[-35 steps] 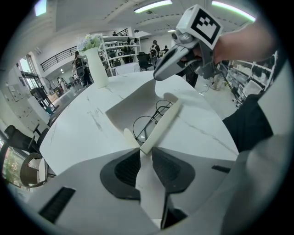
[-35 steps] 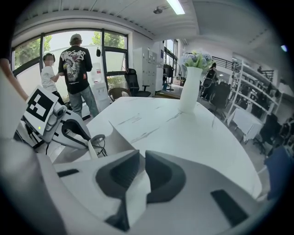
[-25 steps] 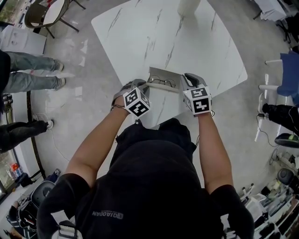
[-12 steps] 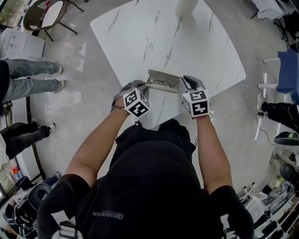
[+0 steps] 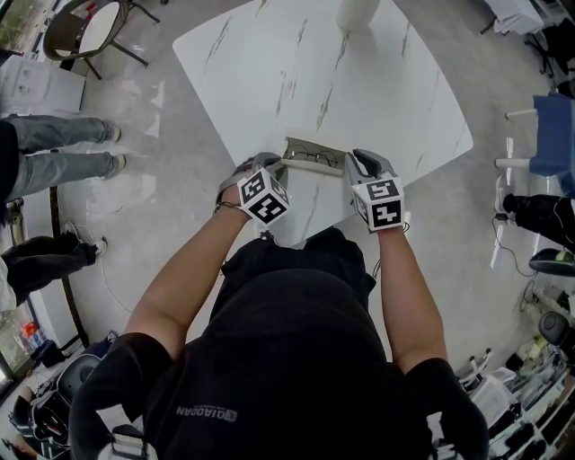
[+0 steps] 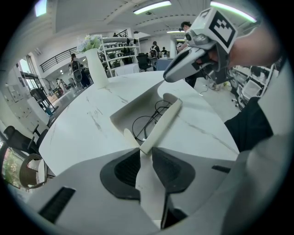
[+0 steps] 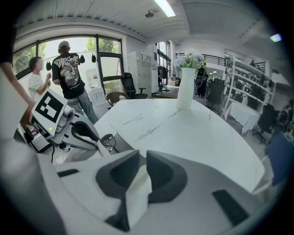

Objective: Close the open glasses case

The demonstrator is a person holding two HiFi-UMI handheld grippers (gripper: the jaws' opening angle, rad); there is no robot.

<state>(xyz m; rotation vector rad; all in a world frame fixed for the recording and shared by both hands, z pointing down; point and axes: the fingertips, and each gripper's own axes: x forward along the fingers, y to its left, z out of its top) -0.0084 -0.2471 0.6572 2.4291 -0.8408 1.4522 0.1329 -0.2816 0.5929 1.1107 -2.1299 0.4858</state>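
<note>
A white glasses case [image 5: 314, 154] lies open near the front edge of the white marble table [image 5: 359, 81], with thin black-framed glasses [image 6: 150, 122] in its tray. Its lid [image 6: 163, 124] is tilted up over the tray. My left gripper [image 5: 269, 168] is shut on the lid's left end, the white edge pinched between its jaws [image 6: 146, 149]. My right gripper [image 5: 358, 164] is shut on the lid's right end [image 7: 138, 183]. Each gripper shows in the other's view: the right gripper [image 6: 193, 59] and the left gripper [image 7: 82, 133].
A white vase [image 5: 358, 13] with flowers [image 7: 186, 89] stands at the table's far side. A person's legs [image 5: 54, 144] are on the floor at left, near a chair [image 5: 81, 31]. Two people [image 7: 69, 78] stand by the windows.
The lid has tipped up towards the tray, so the case looks narrower from above. Both grippers have stayed shut on its ends and shifted only slightly.
</note>
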